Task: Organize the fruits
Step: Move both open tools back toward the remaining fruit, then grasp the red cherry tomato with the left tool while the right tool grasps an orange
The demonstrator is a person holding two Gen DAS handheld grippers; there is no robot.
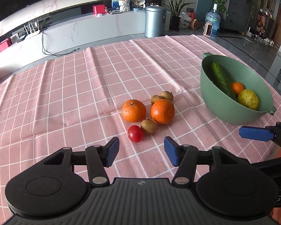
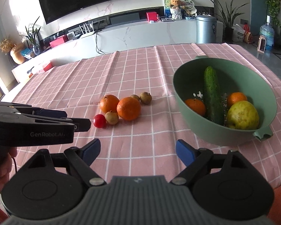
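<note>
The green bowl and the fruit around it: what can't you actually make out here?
- Green bowl, left wrist view: its near wall hides the bottom, so only one small orange shows; the right wrist view shows two.
- One small brown fruit, right wrist view: mostly hidden behind an orange.
- Brown fruits' kind: too small to tell.
- Right gripper, left wrist view: cut off by the edge.

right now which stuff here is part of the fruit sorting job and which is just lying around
Part of the job:
- green bowl
- cucumber, two small oranges and yellow-green fruit in it
- two loose oranges
- cherry tomato
- three small brown fruits
- left gripper, right gripper, both open

Just lying about:
- bin
- water bottle
- teddy bear
</note>
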